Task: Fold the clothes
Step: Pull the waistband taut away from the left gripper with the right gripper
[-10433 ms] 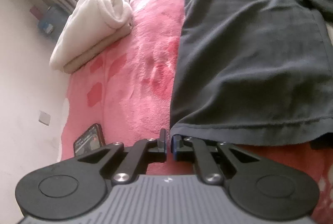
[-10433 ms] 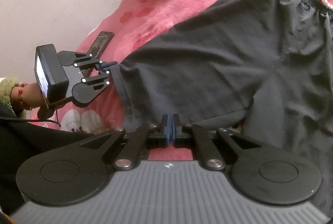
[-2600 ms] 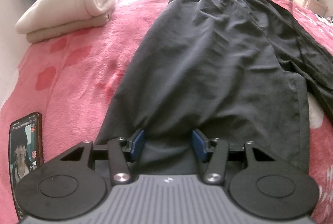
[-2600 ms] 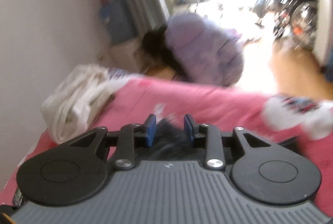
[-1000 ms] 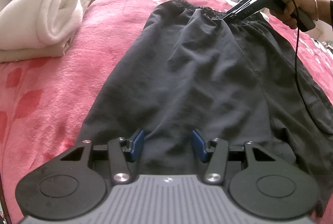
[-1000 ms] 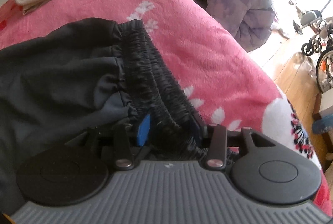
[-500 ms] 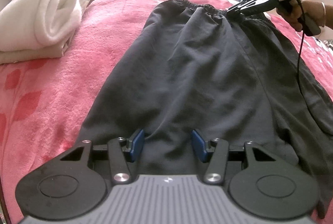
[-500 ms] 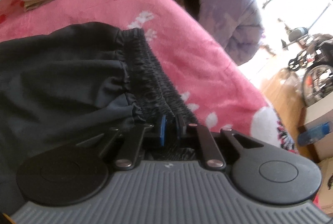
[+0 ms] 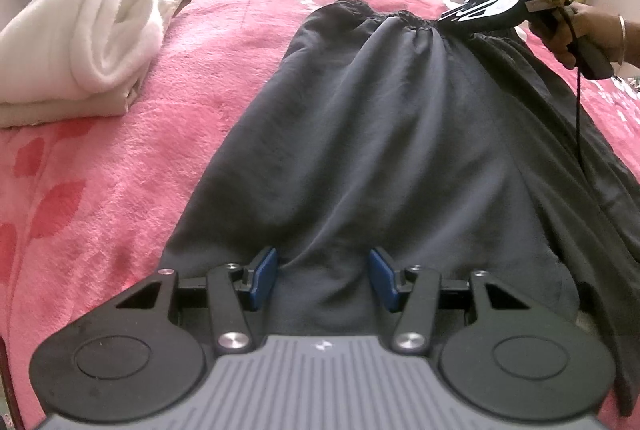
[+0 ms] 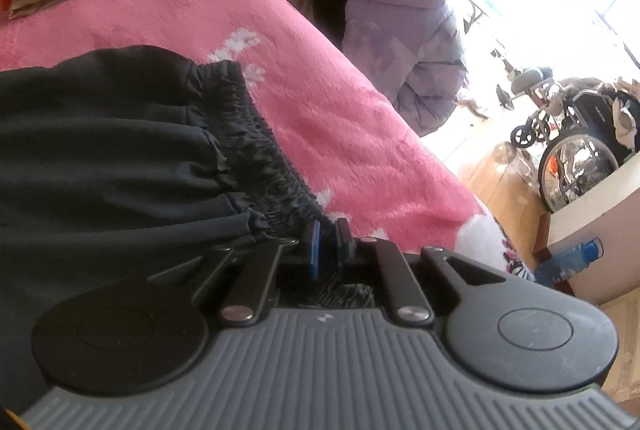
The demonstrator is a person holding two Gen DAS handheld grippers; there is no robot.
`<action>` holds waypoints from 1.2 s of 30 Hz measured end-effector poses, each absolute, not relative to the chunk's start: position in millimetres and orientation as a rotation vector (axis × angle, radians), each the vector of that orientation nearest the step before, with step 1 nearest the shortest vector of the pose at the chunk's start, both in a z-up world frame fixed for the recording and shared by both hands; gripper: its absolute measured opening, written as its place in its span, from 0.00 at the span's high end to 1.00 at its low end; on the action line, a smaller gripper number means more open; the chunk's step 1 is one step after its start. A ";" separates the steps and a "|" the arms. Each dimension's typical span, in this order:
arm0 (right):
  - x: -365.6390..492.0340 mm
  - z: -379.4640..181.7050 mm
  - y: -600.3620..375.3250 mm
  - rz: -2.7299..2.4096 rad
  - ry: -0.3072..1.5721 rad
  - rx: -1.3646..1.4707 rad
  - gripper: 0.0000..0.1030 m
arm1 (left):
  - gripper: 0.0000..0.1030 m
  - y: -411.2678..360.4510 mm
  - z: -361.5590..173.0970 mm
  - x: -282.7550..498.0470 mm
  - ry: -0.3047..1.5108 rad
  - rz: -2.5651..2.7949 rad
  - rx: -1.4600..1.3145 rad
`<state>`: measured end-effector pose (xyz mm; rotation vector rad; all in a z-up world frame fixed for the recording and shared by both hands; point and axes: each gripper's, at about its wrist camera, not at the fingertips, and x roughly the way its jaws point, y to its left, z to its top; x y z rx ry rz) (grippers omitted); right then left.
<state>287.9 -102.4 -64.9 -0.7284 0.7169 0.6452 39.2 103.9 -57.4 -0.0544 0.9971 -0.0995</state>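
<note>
Dark grey shorts (image 9: 392, 134) lie flat on a pink blanket (image 9: 100, 182), hem near me, elastic waistband (image 10: 260, 146) at the far end. My left gripper (image 9: 322, 278) stands open over the hem, cloth lying between its blue pads without being pinched. In the right wrist view my right gripper (image 10: 327, 242) is shut on the waistband, the gathered elastic pinched between the pads. The left wrist view shows that right gripper (image 9: 444, 19) from afar at the waistband, held by a hand (image 9: 568, 30).
A folded white towel stack (image 9: 80, 46) lies on the blanket at the left. A person in a purple jacket (image 10: 404, 42) sits beyond the bed's far edge. A wheelchair (image 10: 576, 150) stands on the floor, and a blue bottle (image 10: 568, 262) lies by a white cabinet.
The right gripper has gone from open around the waistband to shut on it and lifted it slightly, tautening the cloth. The left gripper stays open at the hem.
</note>
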 end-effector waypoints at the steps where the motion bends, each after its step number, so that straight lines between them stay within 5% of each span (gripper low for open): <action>1: 288.3 -67.2 -101.7 0.638 0.718 -0.728 0.93 | 0.49 103.7 -57.9 39.0 0.996 -0.099 -0.051; 7: 287.0 -53.2 -109.0 0.621 0.705 -0.643 0.79 | 0.48 101.4 -59.5 36.3 0.985 -0.103 -0.025; 14: 278.7 -24.1 -112.3 0.679 0.687 -0.472 0.79 | 0.48 101.7 -59.5 36.5 0.981 -0.105 -0.019; 24: 282.9 -74.7 -49.9 0.741 0.821 -0.487 0.83 | 0.48 105.7 -56.8 34.5 0.973 -0.063 -0.036; 36: 294.5 -60.1 -59.0 0.733 0.826 -0.322 0.82 | 0.48 107.5 -58.5 35.7 0.975 -0.062 -0.041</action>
